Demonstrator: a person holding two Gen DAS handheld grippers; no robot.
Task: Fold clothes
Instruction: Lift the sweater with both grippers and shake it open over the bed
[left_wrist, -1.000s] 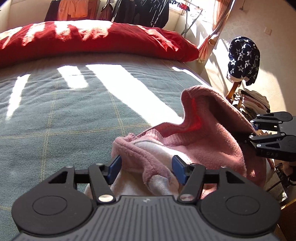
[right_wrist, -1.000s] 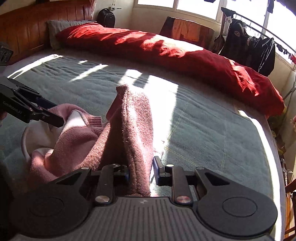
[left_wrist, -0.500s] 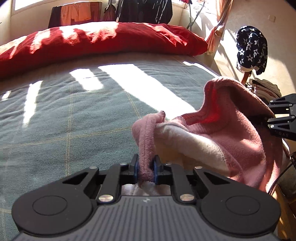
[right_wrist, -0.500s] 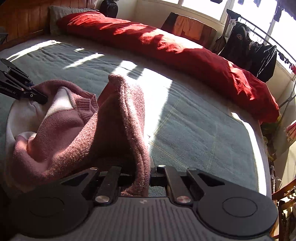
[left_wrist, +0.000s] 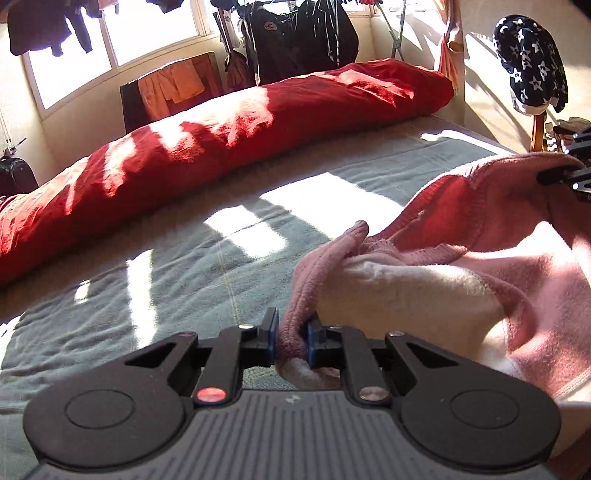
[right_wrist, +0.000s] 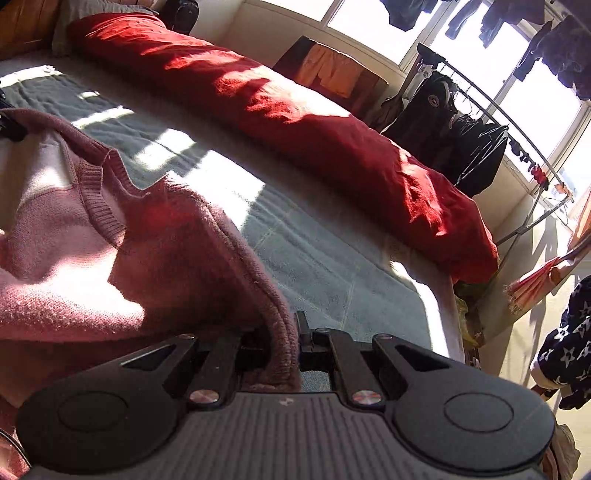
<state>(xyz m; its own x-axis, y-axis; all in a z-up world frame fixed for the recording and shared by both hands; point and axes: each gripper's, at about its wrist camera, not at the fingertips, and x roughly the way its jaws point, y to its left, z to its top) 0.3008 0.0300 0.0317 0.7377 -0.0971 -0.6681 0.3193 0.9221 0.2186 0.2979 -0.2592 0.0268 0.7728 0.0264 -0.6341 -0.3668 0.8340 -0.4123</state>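
On the sunlit grey-green bedspread (left_wrist: 155, 291), near its right edge, the pink sweater (left_wrist: 491, 266) hangs bunched between the left gripper (left_wrist: 291, 338) and right gripper (right_wrist: 282, 341), each clamped on a ribbed edge; judging so, draw both apart evenly, keeping tension level.

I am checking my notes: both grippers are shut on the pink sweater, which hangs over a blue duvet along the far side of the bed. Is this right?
One detail is wrong: the duvet is red, not blue, as both wrist views show. The left gripper and right gripper are indeed shut on the pink sweater above the bed.
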